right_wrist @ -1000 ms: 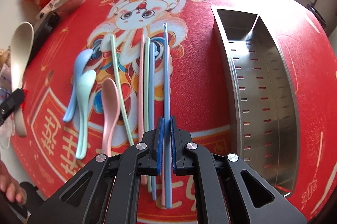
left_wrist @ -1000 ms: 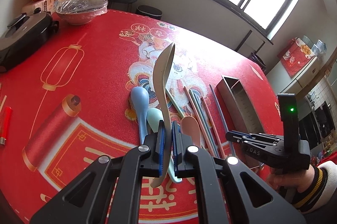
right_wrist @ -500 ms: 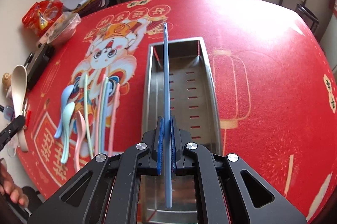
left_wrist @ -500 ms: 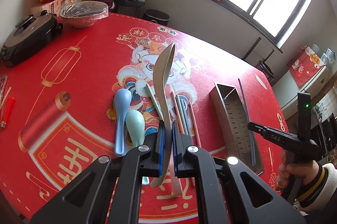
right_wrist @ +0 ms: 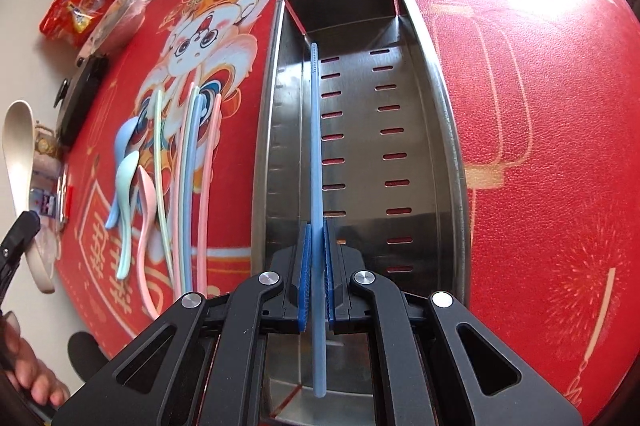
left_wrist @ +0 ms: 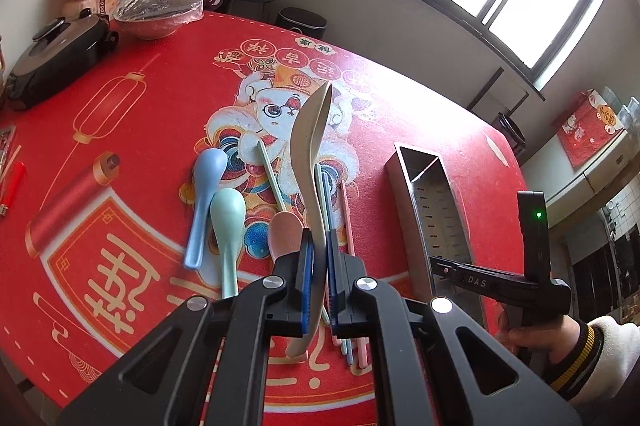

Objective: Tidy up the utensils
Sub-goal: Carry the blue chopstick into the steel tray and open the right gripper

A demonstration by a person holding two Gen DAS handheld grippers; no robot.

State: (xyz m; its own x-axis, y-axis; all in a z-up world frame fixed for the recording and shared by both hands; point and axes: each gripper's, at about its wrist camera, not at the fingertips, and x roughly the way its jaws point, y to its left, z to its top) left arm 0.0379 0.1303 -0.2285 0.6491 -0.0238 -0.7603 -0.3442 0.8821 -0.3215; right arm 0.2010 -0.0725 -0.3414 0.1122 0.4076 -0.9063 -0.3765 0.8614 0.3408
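left wrist: rides left gripper (left_wrist: 318,266), angled down across red table (left_wrist: 140,129), window at 1 o'clock | right wrist: close, steeply down into tray (right_wrist: 448,129) | shared: tray (left_wrist: 430,185), spoons (left_wrist: 208,201), table

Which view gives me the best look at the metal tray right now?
The right wrist view: the metal tray fills the centre, seen from above, its slotted floor visible under the blue chopstick held in the right tool. The left wrist view shows it only obliquely, at the side.
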